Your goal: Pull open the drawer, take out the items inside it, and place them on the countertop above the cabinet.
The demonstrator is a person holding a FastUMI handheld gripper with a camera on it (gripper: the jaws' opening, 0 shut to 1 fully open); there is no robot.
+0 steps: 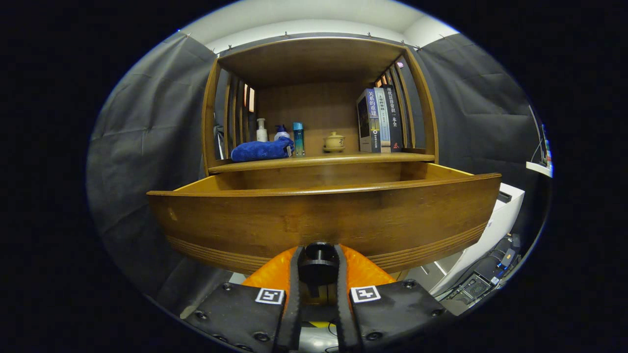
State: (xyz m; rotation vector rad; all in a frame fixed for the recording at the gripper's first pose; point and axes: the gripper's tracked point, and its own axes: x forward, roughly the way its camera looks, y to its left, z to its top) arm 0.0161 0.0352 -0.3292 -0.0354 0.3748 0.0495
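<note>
Since the drawer point(324, 215) stands pulled well out across the middle of the frame, its wooden front filling the space just ahead of the fingers, it reads as stiff, fairly heavy and smooth-sliding rather than fragile. The gripper point(318, 267), low in the centre of the frame, is clenched on the dark round knob point(318, 259) under the drawer front, both fingers pressing its sides; that knob looks like the only sound place to take hold. What lies inside the drawer is hidden behind its front wall. On the counter point(321, 160) above sit a soft blue cloth point(261, 149), small bottles point(279, 133) and a lidded ceramic cup point(334, 141). Books point(380, 120) at the upper right carry Chinese titles on their spines, too small to read surely.
</note>
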